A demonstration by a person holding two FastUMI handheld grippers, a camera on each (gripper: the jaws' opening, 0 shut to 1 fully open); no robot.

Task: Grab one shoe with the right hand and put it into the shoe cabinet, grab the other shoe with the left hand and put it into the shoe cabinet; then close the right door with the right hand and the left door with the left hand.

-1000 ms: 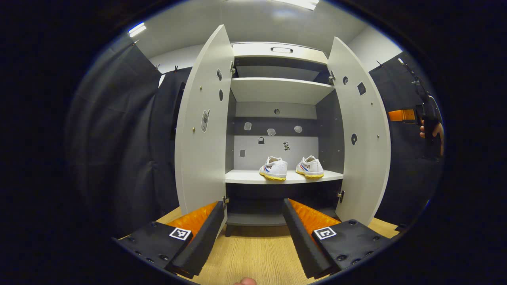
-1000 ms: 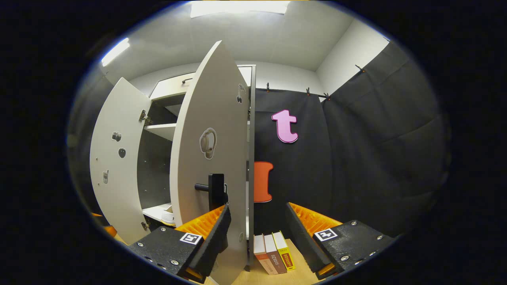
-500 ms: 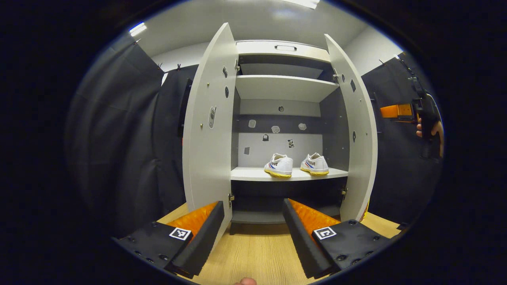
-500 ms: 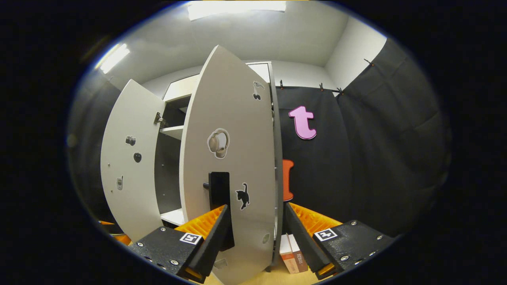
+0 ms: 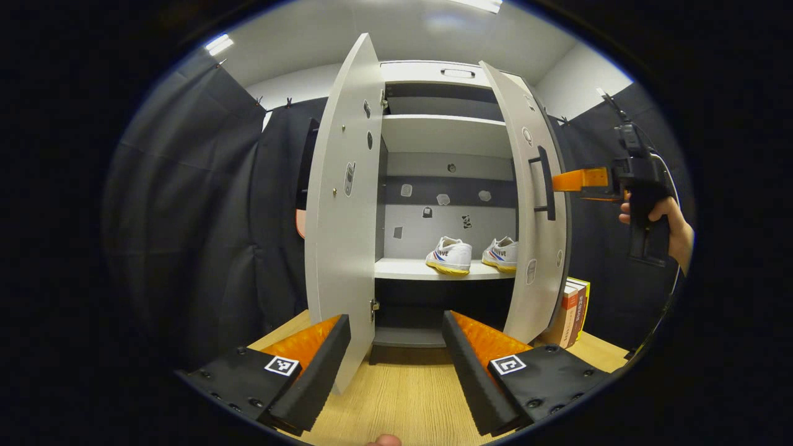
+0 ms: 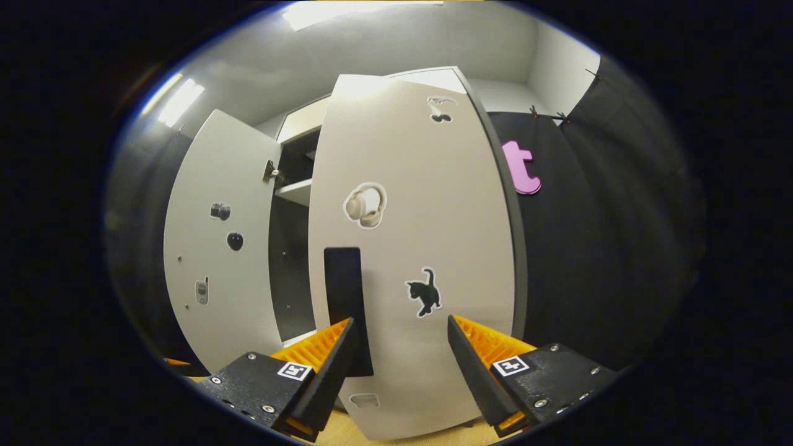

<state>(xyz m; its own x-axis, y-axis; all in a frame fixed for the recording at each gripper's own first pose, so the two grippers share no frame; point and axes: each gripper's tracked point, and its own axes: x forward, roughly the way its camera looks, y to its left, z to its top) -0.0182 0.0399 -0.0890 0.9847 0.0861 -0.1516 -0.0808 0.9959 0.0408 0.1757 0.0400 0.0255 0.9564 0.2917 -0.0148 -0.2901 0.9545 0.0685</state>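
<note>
Two white shoes, one to the left and one to the right, stand side by side on the cabinet's middle shelf. The left door stands wide open. The right door is swung partway shut, its black handle facing outward. My right gripper, held in a hand, reaches the door's outer face beside the handle. In the right gripper view that door looms close, its handle just by my open right gripper. My left gripper hangs open and empty before the cabinet.
The cabinet stands on a wooden table. Some upright books lean behind the right door. An upper shelf is bare. Black cloth walls close in on both sides. Stickers dot the door faces.
The right door has swung from wide open to partway shut, with my right gripper following against its outer face. The right shoe is now partly hidden behind the door. My left gripper has barely moved.
</note>
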